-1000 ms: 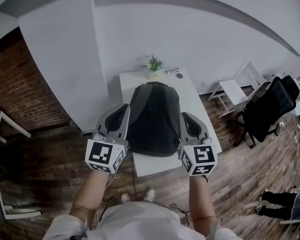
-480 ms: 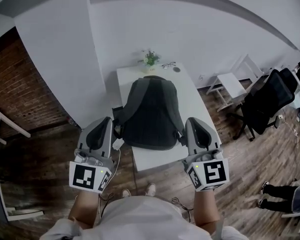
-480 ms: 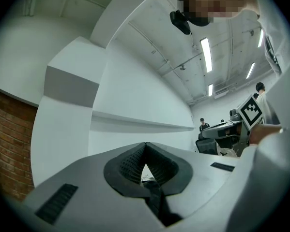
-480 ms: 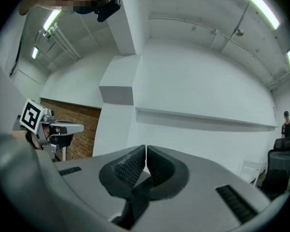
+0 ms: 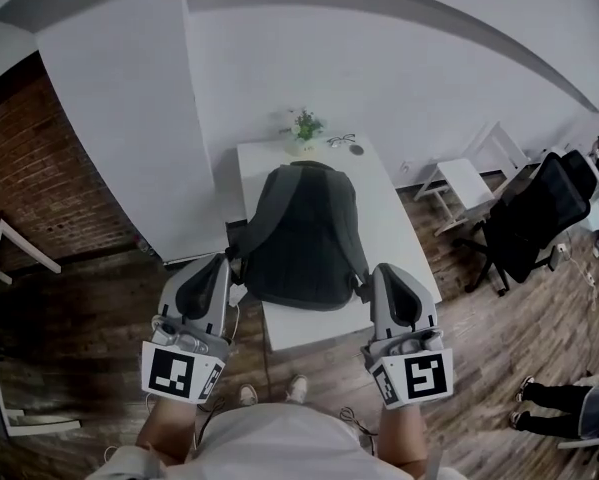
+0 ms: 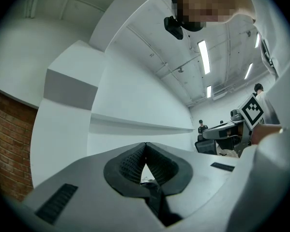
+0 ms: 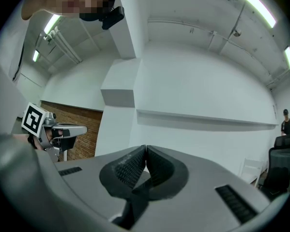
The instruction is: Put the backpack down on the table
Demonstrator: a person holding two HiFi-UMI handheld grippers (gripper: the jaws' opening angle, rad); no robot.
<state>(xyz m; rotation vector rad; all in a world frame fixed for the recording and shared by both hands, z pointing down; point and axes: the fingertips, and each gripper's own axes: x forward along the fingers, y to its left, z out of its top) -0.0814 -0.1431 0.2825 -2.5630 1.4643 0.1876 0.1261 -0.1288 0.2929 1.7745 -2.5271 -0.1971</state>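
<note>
A dark grey backpack (image 5: 301,236) lies flat on the white table (image 5: 399,230), its top toward the wall and its straps trailing at the near corners. My left gripper (image 5: 217,261) is off the table's near left corner, shut, with nothing between its pads (image 6: 135,162). My right gripper (image 5: 386,269) hovers at the near right corner, also shut and empty. In the left gripper view the left gripper (image 6: 145,146) points at the white wall; in the right gripper view the right gripper (image 7: 145,149) does the same. Neither touches the backpack.
A small potted plant (image 5: 305,128) and a pair of glasses (image 5: 341,141) sit at the table's far end by the wall. A black office chair (image 5: 534,218) and a white side table (image 5: 469,180) stand to the right. A brick wall (image 5: 39,178) is at left. A person's legs (image 5: 549,398) show at lower right.
Both grippers have drawn back toward me from the backpack's sides to the table's near corners. The backpack stays lying on the table.
</note>
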